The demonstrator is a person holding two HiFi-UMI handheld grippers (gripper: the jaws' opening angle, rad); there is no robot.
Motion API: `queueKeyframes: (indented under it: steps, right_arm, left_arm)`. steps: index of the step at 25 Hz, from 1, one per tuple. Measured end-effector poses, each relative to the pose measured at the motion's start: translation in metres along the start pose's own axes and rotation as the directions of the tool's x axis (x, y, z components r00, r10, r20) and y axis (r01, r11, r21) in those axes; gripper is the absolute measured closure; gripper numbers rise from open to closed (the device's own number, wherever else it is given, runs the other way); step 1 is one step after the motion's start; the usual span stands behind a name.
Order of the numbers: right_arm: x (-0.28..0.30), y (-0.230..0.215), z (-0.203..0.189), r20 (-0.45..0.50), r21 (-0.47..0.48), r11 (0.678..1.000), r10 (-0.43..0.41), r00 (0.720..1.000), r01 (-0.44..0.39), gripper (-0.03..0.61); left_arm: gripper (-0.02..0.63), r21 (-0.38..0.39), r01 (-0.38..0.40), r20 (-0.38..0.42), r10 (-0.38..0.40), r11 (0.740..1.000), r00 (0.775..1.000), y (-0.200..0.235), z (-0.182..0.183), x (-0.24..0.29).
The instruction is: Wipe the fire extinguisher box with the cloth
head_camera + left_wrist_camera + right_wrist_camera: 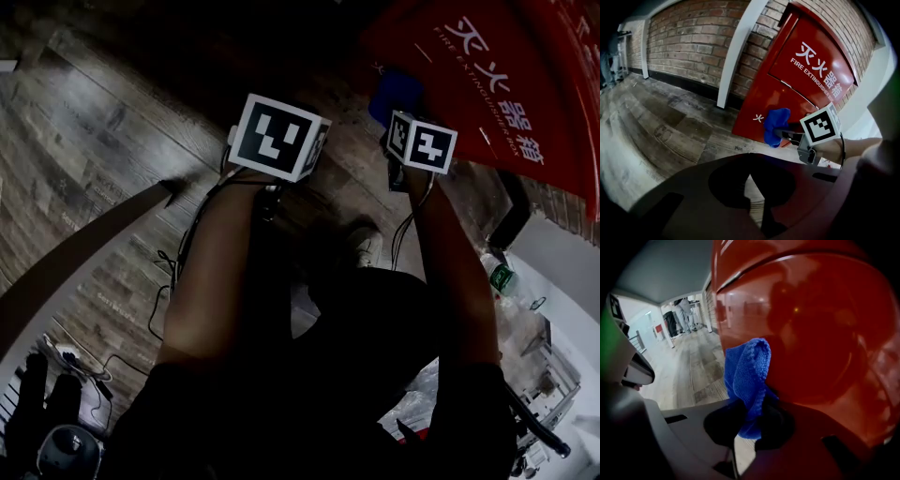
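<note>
Right gripper [751, 420]: fingers closed on the blue cloth [746, 369], which lies against the lower front of the red fire extinguisher box [787, 89]. The box stands on the wooden floor [661, 126] by a brick wall [693, 42]. Left gripper [751, 192]: fingers together, empty, apart from the box.

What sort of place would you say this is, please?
Probably a corridor or lobby of a building: a red fire extinguisher box stands against a brick wall on wood-plank flooring.

Blue cloth [745, 376] seemingly touches red fire extinguisher box [774, 96].
</note>
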State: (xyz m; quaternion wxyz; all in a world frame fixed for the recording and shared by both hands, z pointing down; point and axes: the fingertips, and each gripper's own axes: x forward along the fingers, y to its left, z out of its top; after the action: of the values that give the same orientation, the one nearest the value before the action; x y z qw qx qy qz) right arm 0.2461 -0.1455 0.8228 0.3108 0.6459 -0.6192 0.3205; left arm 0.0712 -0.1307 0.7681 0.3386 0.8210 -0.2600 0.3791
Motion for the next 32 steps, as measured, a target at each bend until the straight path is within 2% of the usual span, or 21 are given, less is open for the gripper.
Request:
queueKeyframes:
  steps: [4, 8, 10, 12, 15, 21, 24, 26, 30, 32]
  right_arm:
    - [-0.038, -0.046, -0.034, -0.015, 0.091, 0.995, -0.037, 0.999, 0.038, 0.525]
    - [-0.063, -0.092, -0.077, -0.082, 0.157, 0.978, -0.126, 0.989, 0.137, 0.525]
    - [-0.074, -0.096, -0.08, -0.035, 0.147, 0.981, -0.123, 0.992, 0.127, 0.526]
    - [-0.089, -0.087, -0.069, 0.068, 0.088, 0.993, -0.08, 0.994, 0.074, 0.526]
    - [-0.117, -0.072, -0.049, 0.197, -0.026, 0.999, -0.024, 0.98, 0.03, 0.526]
    - [-0.18, -0.038, -0.001, 0.333, -0.107, 0.993, 0.077, 0.94, -0.043, 0.526]
    - [-0.222, -0.028, 0.032, 0.349, -0.089, 0.99, 0.137, 0.927, -0.112, 0.526]
    - [-0.255, -0.025, 0.059, 0.358, -0.057, 0.99, 0.144, 0.922, -0.133, 0.526]
    - [-0.331, -0.023, 0.117, 0.395, -0.013, 0.997, 0.071, 0.916, -0.072, 0.526]
    - [-0.371, -0.026, 0.145, 0.411, 0.044, 0.998, 0.016, 0.911, -0.037, 0.526]
  left_arm:
    - [0.609, 0.061, 0.037, -0.065, -0.033, 0.997, 0.997, -0.019, -0.011, 0.016]
    - [0.609, 0.048, 0.033, -0.043, -0.031, 0.998, 0.999, -0.013, -0.007, 0.019]
    - [0.609, 0.038, 0.026, -0.033, -0.025, 0.999, 0.999, -0.007, -0.004, 0.019]
    - [0.609, 0.016, 0.034, -0.006, -0.034, 0.999, 0.999, -0.006, 0.006, 0.016]
    - [0.609, 0.003, 0.033, 0.034, -0.033, 0.999, 0.999, -0.013, 0.018, 0.011]
    - [0.609, 0.035, -0.01, 0.044, 0.009, 0.999, 0.999, -0.052, 0.032, -0.007]
    - [0.609, 0.047, 0.007, 0.069, -0.011, 0.999, 0.998, -0.091, 0.057, -0.046]
    - [0.609, 0.031, 0.03, 0.1, -0.033, 0.999, 0.994, -0.118, 0.076, -0.085]
    - [0.609, 0.042, 0.051, 0.078, -0.054, 0.998, 0.996, -0.159, 0.098, -0.163]
    - [0.609, 0.045, 0.068, 0.063, -0.071, 0.997, 0.995, -0.177, 0.106, -0.205]
